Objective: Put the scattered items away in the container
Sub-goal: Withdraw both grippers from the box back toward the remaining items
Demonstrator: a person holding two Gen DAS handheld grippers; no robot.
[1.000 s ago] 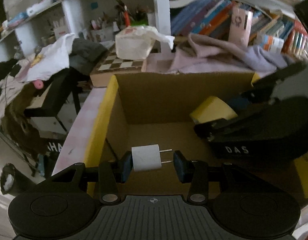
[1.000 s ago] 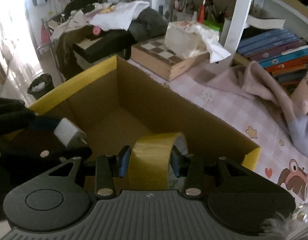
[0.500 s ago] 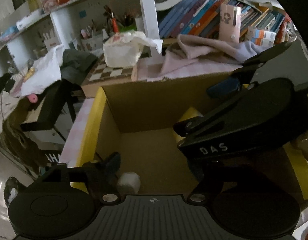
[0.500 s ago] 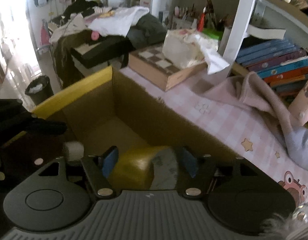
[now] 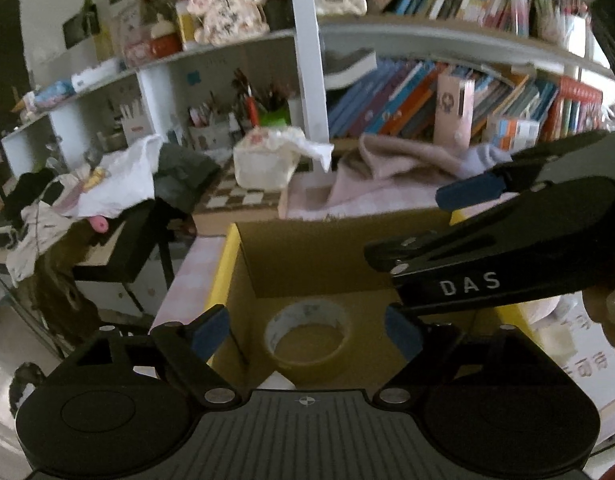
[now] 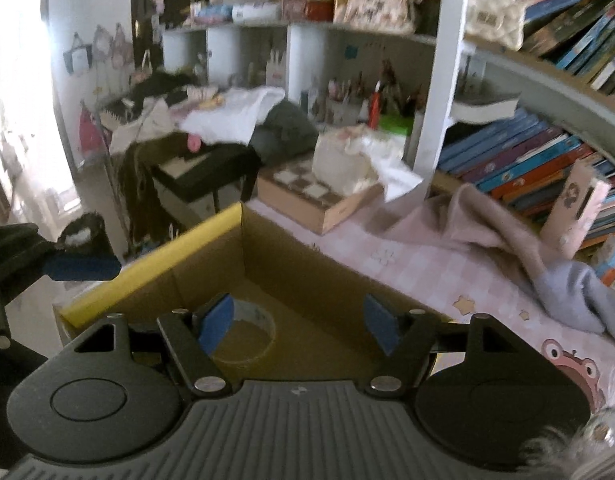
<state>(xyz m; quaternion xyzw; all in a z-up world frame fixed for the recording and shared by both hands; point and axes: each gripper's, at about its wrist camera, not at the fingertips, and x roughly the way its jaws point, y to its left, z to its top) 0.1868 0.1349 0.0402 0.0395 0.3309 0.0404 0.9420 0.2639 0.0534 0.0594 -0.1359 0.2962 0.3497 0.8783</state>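
Lying flat in the box (image 5: 243, 264), the tape roll (image 5: 307, 334) sits just below both wide-open, empty grippers (image 5: 305, 330) (image 6: 299, 322).

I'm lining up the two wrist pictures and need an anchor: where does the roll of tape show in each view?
Left wrist: the roll of tape lies flat on the box floor, low centre, between the open left tool fingers.
Right wrist: the roll of tape sits lower left, partly behind the open right tool.
Shared landmark: the cardboard box's yellow rim.
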